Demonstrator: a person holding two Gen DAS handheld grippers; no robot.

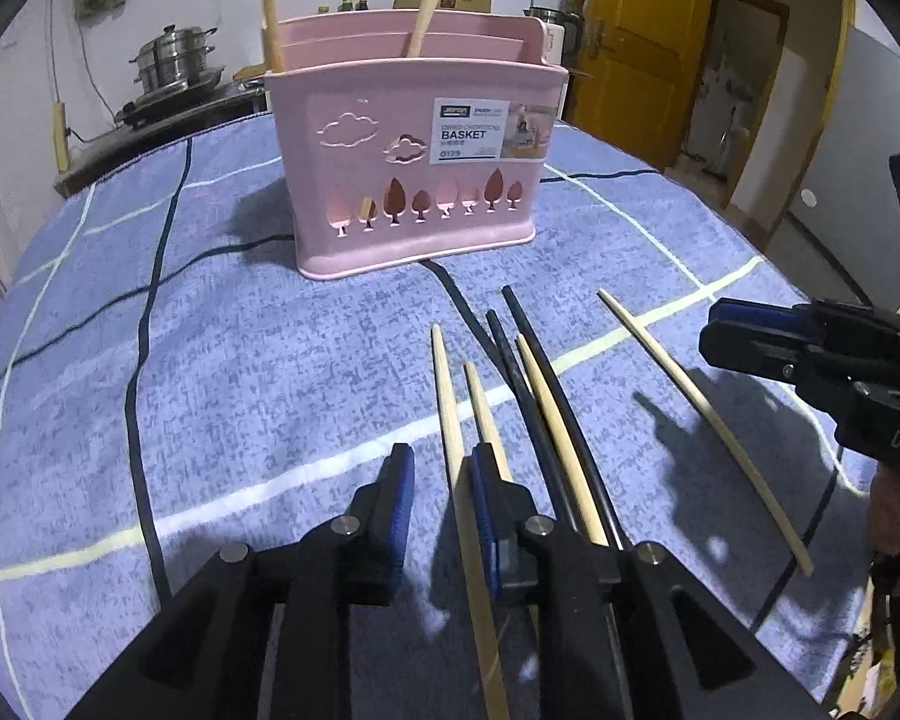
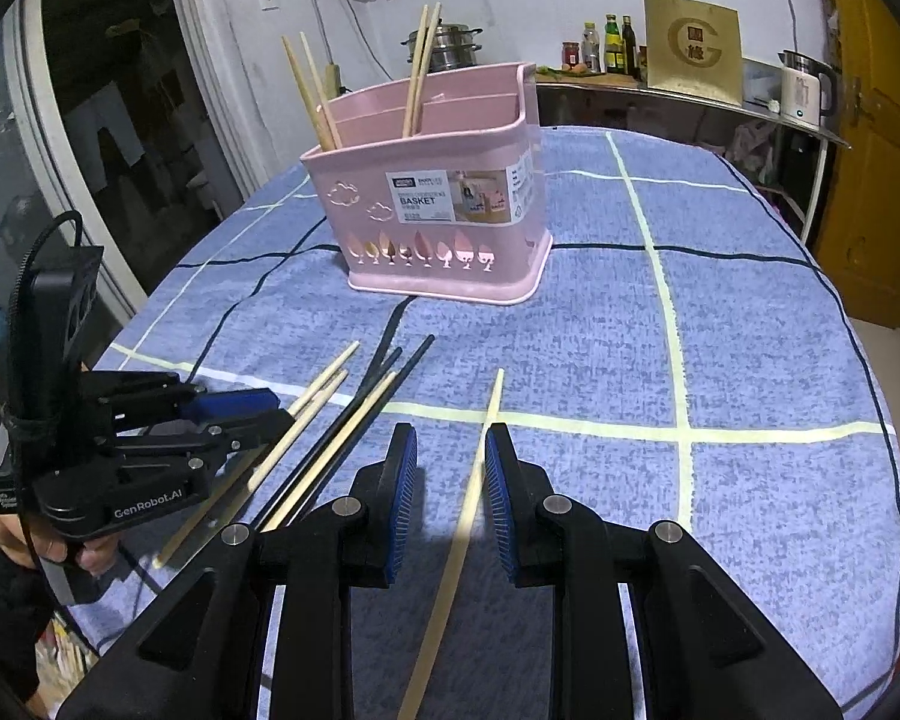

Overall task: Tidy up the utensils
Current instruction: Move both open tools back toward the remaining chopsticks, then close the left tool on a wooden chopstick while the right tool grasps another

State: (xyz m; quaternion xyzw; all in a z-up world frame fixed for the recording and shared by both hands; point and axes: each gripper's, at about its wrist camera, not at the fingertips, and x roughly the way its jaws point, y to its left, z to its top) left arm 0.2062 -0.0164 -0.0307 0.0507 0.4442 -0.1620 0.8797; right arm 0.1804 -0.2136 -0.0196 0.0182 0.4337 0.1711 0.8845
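Observation:
A pink utensil basket [image 1: 414, 174] stands on the blue checked tablecloth and holds several wooden chopsticks [image 2: 417, 72]; it also shows in the right wrist view [image 2: 450, 222]. Loose wooden and black chopsticks [image 1: 534, 396] lie in front of it. My left gripper [image 1: 441, 498] is open low over them, with one wooden chopstick [image 1: 447, 396] lying between its fingers. My right gripper [image 2: 450, 468] is open above a single wooden chopstick [image 2: 486, 438] that lies apart to the right. Each gripper shows in the other's view: the left gripper [image 2: 258, 414] and the right gripper [image 1: 720, 336].
The tablecloth [image 2: 750, 330] covers a round table with its edge close on the right. Behind stand a steel steamer pot [image 1: 174, 60], bottles [image 2: 612, 48], a cardboard box [image 2: 690, 48], a white kettle [image 2: 804, 90] and a yellow door [image 1: 642, 42].

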